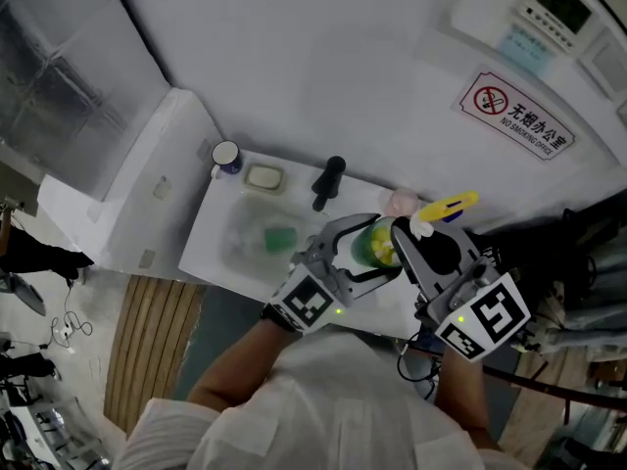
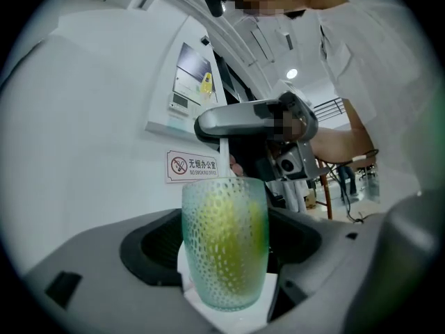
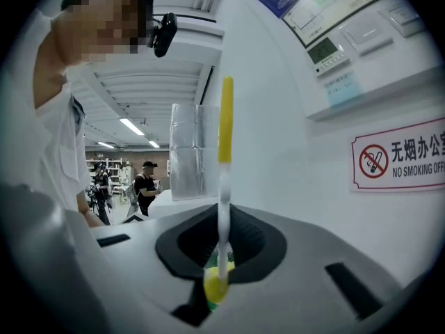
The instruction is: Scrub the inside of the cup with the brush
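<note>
White wall backs a white table point(image 1: 220, 225) in the head view, with a no-smoking sign point(image 1: 516, 116) at upper right. On the table stand a mug point(image 1: 226, 157), a soap dish point(image 1: 265, 176) and a green sponge point(image 1: 280, 238). At the frame's centre the left gripper point(image 1: 364, 245) clasps the cup point(image 1: 376, 249), and just right of it the right gripper point(image 1: 413, 235) carries the brush point(image 1: 448, 208), its yellow handle end pointing to the upper right.

Left gripper view: the dimpled, green-tinted cup point(image 2: 224, 245) stands upright between the jaws, which close on its sides; a yellow-green mass shows through the glass. Behind it hangs the right gripper point(image 2: 259, 122).

Right gripper view: the jaws sit narrow, clamped on the brush's white and yellow handle point(image 3: 224, 186), which rises upright through the middle of the frame. The sign point(image 3: 400, 158) lies at right; people point(image 3: 146, 183) stand far off at left
</note>
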Tool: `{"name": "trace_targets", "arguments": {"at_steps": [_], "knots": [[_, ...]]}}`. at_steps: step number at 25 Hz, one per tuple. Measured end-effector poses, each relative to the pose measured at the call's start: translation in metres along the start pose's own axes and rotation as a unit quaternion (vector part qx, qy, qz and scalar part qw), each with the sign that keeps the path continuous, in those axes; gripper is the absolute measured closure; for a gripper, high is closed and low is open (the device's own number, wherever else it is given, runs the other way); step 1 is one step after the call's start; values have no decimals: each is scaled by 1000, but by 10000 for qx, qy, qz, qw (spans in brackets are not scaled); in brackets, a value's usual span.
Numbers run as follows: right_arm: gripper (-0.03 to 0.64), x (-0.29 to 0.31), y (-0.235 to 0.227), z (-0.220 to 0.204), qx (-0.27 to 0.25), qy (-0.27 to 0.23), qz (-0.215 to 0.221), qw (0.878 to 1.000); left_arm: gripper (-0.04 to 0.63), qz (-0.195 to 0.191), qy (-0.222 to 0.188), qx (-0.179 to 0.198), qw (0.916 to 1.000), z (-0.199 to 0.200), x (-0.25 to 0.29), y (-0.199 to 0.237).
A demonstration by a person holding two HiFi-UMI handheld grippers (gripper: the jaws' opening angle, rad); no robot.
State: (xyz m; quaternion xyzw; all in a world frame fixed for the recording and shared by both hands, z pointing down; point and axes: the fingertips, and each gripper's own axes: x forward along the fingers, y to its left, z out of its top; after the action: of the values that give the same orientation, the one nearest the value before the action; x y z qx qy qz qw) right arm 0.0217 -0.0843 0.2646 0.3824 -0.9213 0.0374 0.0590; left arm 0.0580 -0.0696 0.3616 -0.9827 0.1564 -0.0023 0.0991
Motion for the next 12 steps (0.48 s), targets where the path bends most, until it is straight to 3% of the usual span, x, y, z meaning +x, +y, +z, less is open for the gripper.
{"name": "trace_targets", "arguments": {"at_steps": [12], "knots": [[597,-14,-15,49,-197,-691,-297,9970,247,97,-19,-102,9999,-9,-2,8]]}}
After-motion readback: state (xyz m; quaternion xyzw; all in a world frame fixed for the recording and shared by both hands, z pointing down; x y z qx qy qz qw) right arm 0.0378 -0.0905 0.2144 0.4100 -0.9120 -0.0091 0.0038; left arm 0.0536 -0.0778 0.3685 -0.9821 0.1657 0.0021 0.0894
